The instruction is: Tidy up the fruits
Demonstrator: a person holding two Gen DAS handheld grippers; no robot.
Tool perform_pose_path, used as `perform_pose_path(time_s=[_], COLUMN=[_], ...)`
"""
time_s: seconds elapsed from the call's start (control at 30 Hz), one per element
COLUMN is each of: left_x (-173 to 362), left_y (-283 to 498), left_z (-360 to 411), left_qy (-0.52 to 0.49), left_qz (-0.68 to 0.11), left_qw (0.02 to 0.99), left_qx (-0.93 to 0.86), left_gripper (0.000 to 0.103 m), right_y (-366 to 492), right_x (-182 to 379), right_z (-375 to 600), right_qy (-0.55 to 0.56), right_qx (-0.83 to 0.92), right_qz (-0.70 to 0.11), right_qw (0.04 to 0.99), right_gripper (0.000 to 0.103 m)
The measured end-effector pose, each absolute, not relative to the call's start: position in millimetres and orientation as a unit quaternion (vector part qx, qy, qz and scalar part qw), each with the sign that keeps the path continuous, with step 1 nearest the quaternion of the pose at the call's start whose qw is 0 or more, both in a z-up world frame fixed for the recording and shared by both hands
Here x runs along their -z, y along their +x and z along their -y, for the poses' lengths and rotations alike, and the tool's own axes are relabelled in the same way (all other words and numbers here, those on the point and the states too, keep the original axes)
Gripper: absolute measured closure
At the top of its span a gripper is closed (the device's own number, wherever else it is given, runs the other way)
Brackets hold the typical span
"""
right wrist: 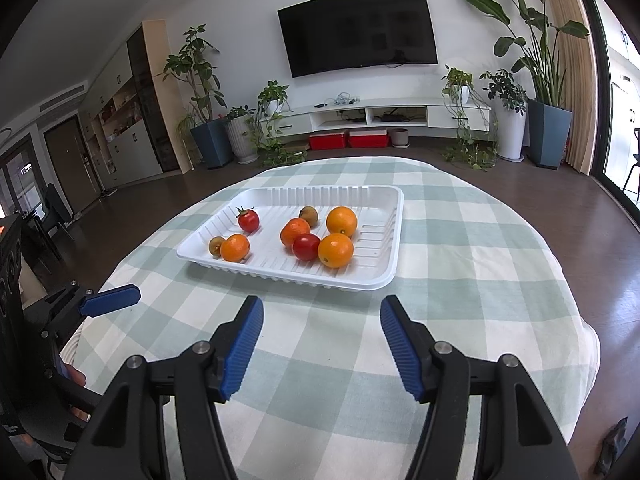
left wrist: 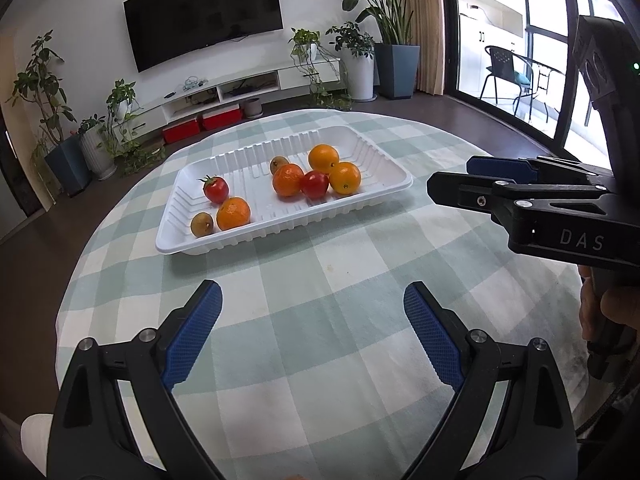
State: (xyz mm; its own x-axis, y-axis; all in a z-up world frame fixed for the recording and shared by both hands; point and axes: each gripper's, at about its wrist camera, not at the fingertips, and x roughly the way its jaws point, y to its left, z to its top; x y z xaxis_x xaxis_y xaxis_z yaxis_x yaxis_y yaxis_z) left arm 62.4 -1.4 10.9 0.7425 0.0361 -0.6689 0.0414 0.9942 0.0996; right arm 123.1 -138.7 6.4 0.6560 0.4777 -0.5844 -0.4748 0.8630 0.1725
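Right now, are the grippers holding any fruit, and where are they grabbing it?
No. The left gripper and right gripper are both open and hold nothing. All the fruit lies in the white tray.

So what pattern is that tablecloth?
Pale green-and-white checks on the tablecloth; the right wrist view shows it best.

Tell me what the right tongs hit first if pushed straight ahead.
Probably the near rim of the white tray: the open right tongs point at it over bare tablecloth. Their height is unclear, so they might clear it.

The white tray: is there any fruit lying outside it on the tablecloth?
No. In the right wrist view all eight fruits sit inside the white tray, and the checked tablecloth around it carries none.
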Motion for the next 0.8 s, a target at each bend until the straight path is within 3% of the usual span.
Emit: perform_pose_path(time_s=[0.8], left_x=[-8.8], left_y=[61.6], left_z=[2.3], left_qy=[0.056], left_qz=[-0.36], left_qw=[0.931], left_qx=[0.005], left_gripper=[0.01], right_y=[123.0], right_x=[-5.9], right_z=[138.8], right_qy=[0.003], right_qx=[-0.262], right_qz=[-0.322], right_qw=[0.91], right_gripper=[0.036])
